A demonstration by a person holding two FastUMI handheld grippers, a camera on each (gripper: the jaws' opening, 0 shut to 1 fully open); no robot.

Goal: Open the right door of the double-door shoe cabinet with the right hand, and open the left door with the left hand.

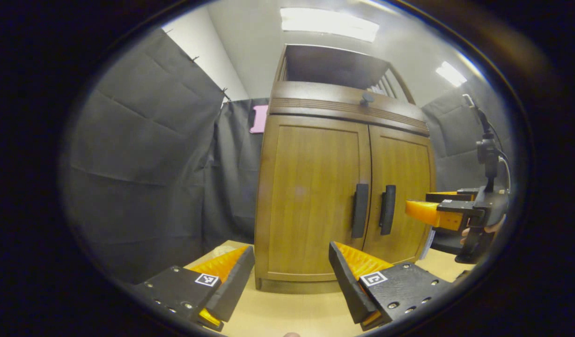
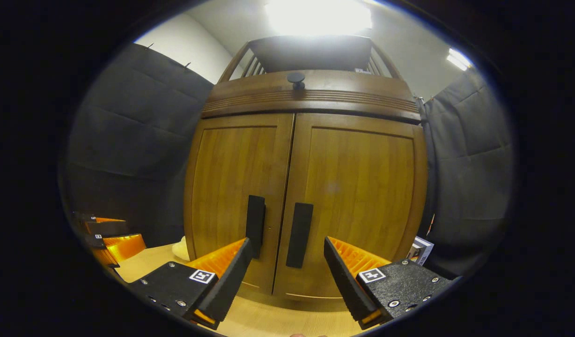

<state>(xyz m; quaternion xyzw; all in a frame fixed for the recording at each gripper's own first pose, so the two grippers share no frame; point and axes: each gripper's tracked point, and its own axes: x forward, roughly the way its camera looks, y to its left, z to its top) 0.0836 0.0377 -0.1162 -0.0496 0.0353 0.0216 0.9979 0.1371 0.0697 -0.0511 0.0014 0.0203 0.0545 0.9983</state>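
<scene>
The cabinet (image 2: 306,187) stands on the counter (image 1: 292,313) with both doors closed. In the right gripper view, the right gripper (image 2: 285,267) is spread wide, empty, just in front of the right door (image 2: 357,206), its handle (image 2: 300,234) seen between the fingers. In the left gripper view, the left gripper (image 1: 292,276) is also spread and empty, facing the left door (image 1: 313,196), short of its handle (image 1: 360,210).

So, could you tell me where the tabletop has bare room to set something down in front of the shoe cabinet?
Bare tabletop runs before the shoe cabinet, between the left hand-held gripper's fingers. It is crowded at the cabinet's right corner, by a small box, and at its left corner, by a pale object.
</scene>
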